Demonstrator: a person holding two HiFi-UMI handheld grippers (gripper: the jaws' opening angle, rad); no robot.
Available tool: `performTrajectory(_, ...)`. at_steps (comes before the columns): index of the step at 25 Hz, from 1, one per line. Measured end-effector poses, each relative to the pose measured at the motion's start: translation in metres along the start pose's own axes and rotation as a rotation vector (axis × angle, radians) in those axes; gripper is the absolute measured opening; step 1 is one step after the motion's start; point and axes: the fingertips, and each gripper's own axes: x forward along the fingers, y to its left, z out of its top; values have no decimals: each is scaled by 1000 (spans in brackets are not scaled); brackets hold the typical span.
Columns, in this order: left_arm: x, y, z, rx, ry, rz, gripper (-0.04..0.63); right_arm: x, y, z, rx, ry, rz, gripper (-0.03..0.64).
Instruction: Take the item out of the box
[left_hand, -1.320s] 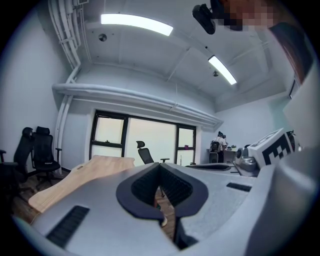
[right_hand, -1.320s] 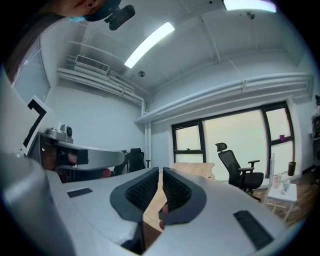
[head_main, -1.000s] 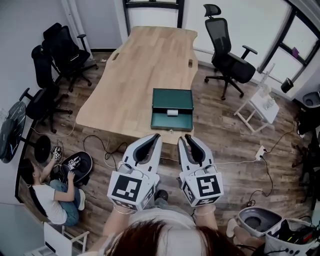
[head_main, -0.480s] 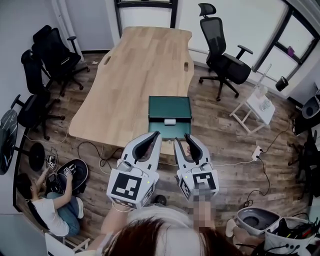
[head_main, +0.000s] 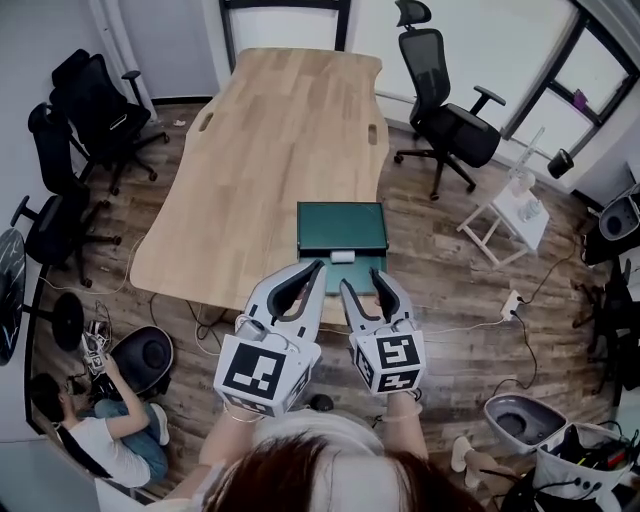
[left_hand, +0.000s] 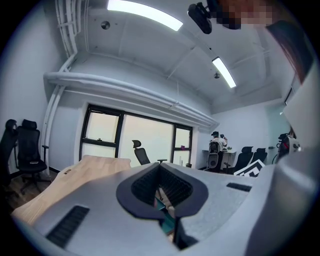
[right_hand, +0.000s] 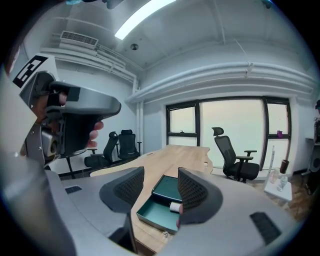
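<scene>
An open dark green box (head_main: 341, 226) lies at the near edge of the wooden table (head_main: 270, 150). A small white item (head_main: 343, 257) rests in its tray, just beyond my fingertips. My left gripper (head_main: 316, 270) hovers before the box with its jaws shut and nothing in them; in the left gripper view the left gripper (left_hand: 160, 172) shows its pads meeting. My right gripper (head_main: 362, 280) is beside it with its jaws opening and nothing between them. Through the gap of the right gripper (right_hand: 161, 186) I see the box (right_hand: 159, 204) and the white item (right_hand: 175, 206).
Black office chairs stand at the left (head_main: 85, 90) and far right (head_main: 440, 110) of the table. A white side table (head_main: 520, 212) is at the right. A person (head_main: 95, 445) sits on the floor at lower left. Cables (head_main: 500, 310) and bins (head_main: 525, 425) lie on the wood floor.
Both grippers have come closer to the box. The right gripper's jaws have spread apart. The left gripper has stayed shut.
</scene>
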Motion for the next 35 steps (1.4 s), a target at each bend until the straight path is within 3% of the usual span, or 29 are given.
performTrajectory(11,24,31,-4,-15,24,-34,8,67,-24,-65,53,213,-56,273)
performTrajectory(18,40,49,-14,-24,54,-44,8,102,-33,-114,54,374,-47,299)
performTrajectory(35,80,73,-28,-50,102,-103,8,153,-58,-186,115,664,-81,336)
